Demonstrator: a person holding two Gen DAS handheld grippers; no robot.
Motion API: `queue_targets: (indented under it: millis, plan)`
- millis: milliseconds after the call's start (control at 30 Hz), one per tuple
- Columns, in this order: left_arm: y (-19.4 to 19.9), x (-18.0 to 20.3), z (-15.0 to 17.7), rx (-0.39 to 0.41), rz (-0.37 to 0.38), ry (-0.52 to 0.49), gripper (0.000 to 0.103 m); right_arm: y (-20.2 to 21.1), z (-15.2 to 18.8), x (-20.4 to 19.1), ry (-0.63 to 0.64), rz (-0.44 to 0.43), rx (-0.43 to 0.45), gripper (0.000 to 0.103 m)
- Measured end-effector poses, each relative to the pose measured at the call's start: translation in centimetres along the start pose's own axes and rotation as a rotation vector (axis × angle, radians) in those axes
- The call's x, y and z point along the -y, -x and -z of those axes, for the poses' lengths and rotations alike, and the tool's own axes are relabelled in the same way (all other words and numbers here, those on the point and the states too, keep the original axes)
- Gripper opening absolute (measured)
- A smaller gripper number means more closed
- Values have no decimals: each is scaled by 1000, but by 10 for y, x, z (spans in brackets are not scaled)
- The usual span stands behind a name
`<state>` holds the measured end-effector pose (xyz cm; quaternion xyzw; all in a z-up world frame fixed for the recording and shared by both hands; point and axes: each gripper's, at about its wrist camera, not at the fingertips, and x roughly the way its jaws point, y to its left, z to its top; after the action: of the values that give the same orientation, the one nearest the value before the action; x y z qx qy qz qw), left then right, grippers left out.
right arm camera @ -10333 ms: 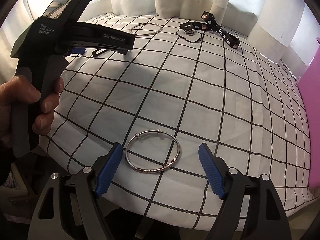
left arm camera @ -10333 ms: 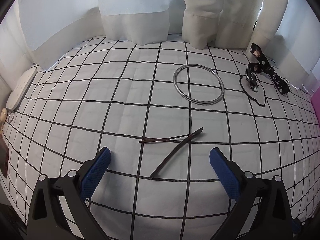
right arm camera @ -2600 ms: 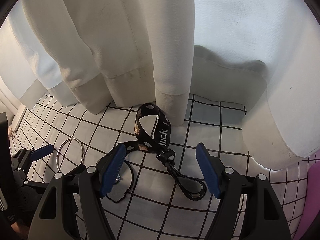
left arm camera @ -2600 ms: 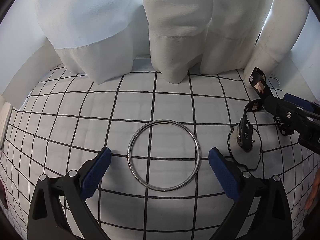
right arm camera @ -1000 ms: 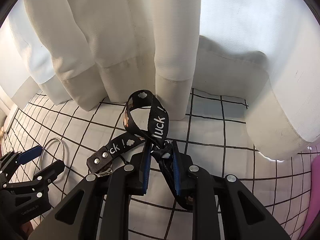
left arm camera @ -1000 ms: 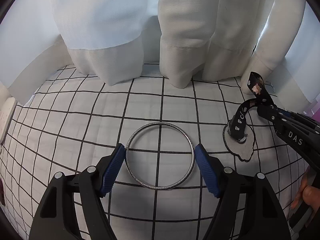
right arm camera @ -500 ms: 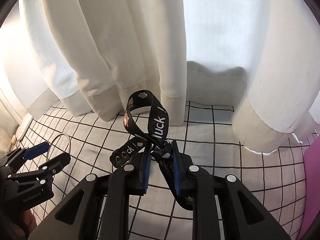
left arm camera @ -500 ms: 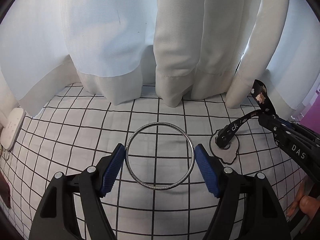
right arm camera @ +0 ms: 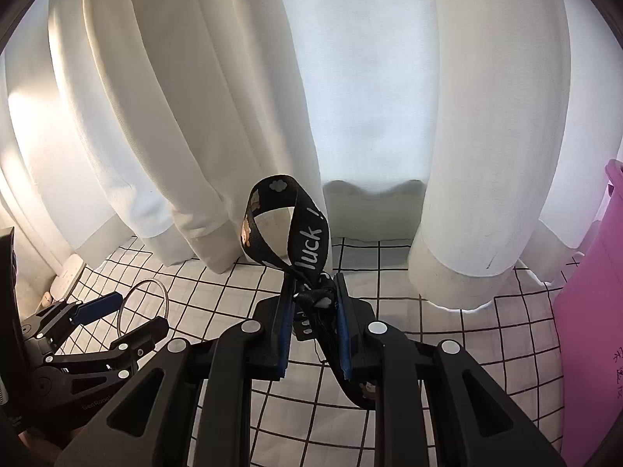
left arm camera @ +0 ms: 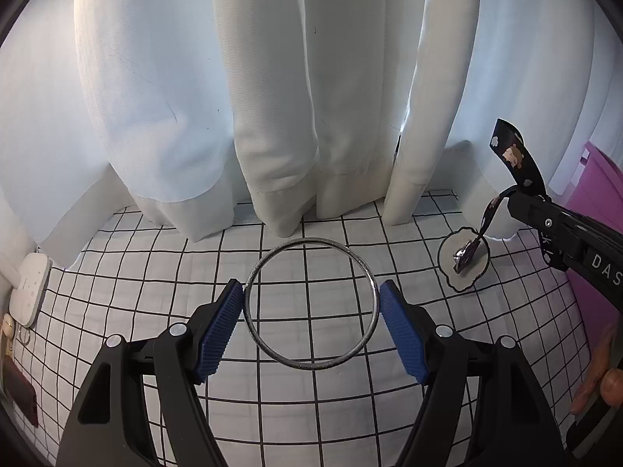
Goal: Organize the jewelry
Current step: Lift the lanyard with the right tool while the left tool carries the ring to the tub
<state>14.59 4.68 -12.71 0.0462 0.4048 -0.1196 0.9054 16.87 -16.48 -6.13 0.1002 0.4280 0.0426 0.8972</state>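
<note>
My left gripper (left arm camera: 310, 305) is shut on a large silver ring bangle (left arm camera: 268, 346), gripping it across its width and holding it above the white grid-patterned bed cover (left arm camera: 128, 272). My right gripper (right arm camera: 313, 301) is shut on a black "luck" lanyard strap (right arm camera: 307, 233) and holds it lifted; its loop stands up above the fingers. In the left wrist view the strap (left arm camera: 518, 159) hangs from the right gripper with a flat white charm (left arm camera: 463, 264) dangling at its end. The bangle also shows in the right wrist view (right arm camera: 165, 292).
White curtains (left arm camera: 272, 97) hang along the far edge of the bed. A pink box (right arm camera: 595, 311) stands at the right. A white remote-like device (left arm camera: 29, 295) and small items lie at the left edge.
Both grippers have risen. The bangle is lifted further off the cover, and the strap with its charm has come up off the bed. Both stay shut on their items.
</note>
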Motion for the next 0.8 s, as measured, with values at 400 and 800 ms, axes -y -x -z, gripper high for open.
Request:
queue_targets:
  millis: [400, 800]
  plan:
    - [44, 68, -29, 68, 91, -65, 70, 85, -16, 46, -39, 57, 102, 19]
    - [110, 170, -70, 209, 210, -206, 70, 206, -48, 108, -86, 152, 274, 19]
